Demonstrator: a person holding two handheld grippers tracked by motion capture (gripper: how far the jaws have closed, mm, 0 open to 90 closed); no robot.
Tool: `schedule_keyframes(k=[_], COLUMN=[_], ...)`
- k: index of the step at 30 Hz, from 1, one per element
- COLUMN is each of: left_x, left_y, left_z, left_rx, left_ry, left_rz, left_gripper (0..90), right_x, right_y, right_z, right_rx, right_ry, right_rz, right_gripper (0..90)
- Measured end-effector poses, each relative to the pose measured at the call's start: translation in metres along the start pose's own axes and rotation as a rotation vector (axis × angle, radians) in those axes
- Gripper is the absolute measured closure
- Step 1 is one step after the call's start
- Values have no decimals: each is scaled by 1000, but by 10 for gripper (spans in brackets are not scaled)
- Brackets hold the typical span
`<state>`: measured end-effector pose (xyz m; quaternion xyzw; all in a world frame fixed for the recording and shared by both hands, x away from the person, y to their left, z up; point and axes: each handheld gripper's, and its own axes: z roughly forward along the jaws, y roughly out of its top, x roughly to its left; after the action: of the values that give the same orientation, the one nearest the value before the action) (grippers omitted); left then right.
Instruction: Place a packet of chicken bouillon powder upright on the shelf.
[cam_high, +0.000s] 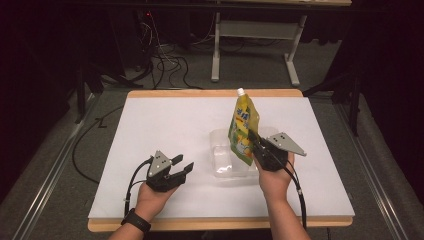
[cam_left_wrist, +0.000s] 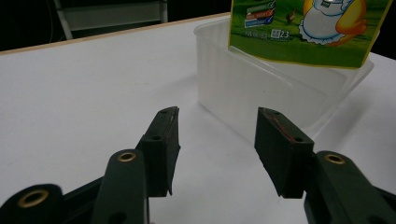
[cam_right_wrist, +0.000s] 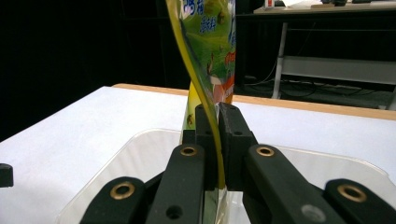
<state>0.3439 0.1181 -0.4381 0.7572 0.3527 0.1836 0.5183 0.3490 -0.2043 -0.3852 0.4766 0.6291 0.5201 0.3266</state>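
white sheet over the bench (cam_high: 165, 125), wooden edge showing at far and near sides. on it, right of centre, a clear plastic tub (cam_high: 225, 157): thin-walled, translucent, probably light and apt to skid if knocked.

above the tub, a green and yellow spouted pouch (cam_high: 243, 131), upright, white cap on top, its bottom edge hanging over the tub's open mouth. soft, flexible film; in the right gripper view it bows in a curve (cam_right_wrist: 205, 70) above the grip. looks filled, so some weight and sway likely. film is glossy, may slide through a light pinch. best hold seems the flat side seam or near the stiffer spout, not the bulging belly.

right gripper (cam_high: 260, 150): jaws closed tight on the pouch's lower edge.

left gripper (cam_high: 181, 169): jaws partly apart, nothing between them, resting near the bench, pointing toward the tub.
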Motion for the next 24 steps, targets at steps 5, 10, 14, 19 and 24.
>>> schedule_keyframes(k=[5,10,14,19,24], left_x=[0,-2,-3,-3,-4], left_y=[0,0,0,-1,-1], left_z=[0,1,1,2,2], left_rx=[7,3,3,8,12], left_ry=[-3,-5,-7,-8,-11], left_rz=[3,1,2,6,9], left_gripper=[503,503,503,503,503], right_x=[2,4,4,4,5], right_y=[-3,-10,-19,-24,-28], right_z=[2,2,2,2,2], right_rx=[-6,-21,-31,-47,-56], right_ry=[-8,-18,-23,-25,-27], right_rz=[-4,-6,7,2,-5], right_gripper=[888,888,889,888,889])
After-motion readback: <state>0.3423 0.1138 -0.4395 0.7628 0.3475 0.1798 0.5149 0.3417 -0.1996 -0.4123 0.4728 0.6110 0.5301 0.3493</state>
